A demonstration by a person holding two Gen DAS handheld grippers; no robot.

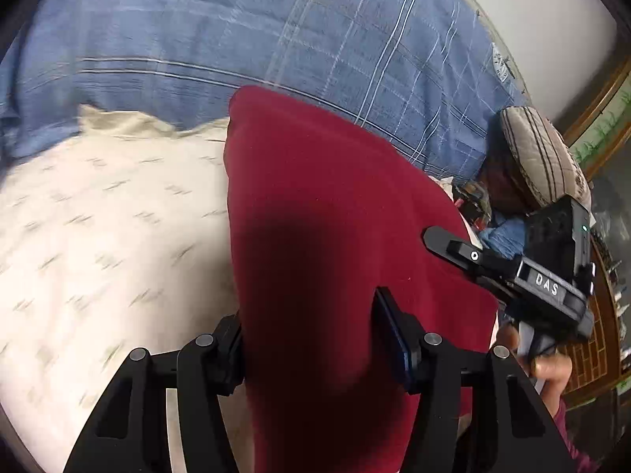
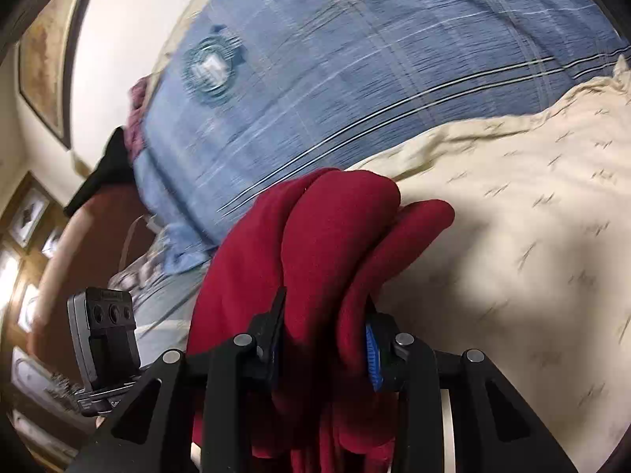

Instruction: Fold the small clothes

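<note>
The red garment (image 1: pixel 335 236) is pinched by the left gripper (image 1: pixel 311 339) and, bunched, by the right gripper (image 2: pixel 323 339) above the cream sheet (image 2: pixel 532 256).

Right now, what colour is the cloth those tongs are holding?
Deep red, plain with no pattern. The cloth shows best in the left wrist view, spread over the cream bedsheet.

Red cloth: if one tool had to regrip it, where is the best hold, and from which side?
Take the red cloth by its free far corner, coming in from the cream sheet side. That edge is straight and uncovered; the near end already sits bunched in both tools.
</note>
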